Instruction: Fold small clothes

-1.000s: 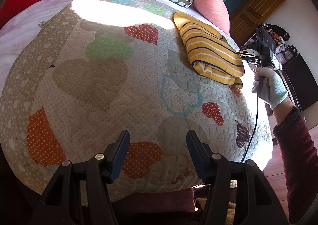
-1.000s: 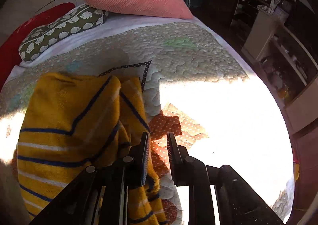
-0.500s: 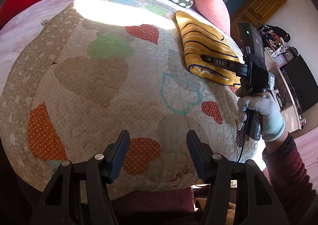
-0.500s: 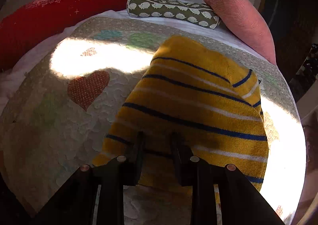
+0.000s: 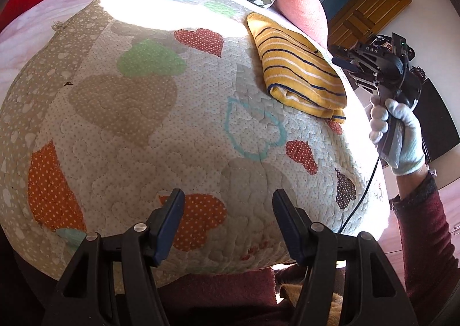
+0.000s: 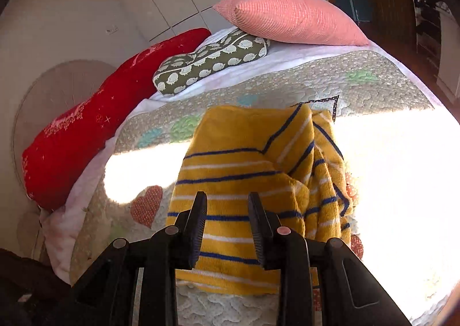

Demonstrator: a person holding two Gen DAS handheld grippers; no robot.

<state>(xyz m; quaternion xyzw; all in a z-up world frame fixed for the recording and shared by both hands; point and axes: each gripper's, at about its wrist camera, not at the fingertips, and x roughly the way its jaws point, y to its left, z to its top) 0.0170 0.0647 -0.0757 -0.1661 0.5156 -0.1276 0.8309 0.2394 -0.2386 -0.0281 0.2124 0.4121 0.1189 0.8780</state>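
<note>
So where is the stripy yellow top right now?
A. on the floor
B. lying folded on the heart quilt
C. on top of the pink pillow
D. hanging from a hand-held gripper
B: the folded yellow striped top lies flat on the heart-patterned quilt, and both the right hand-held gripper and the left hand-held gripper are open and empty.

"DAS" in white letters on right gripper (image 5: 349,62) body.
</note>
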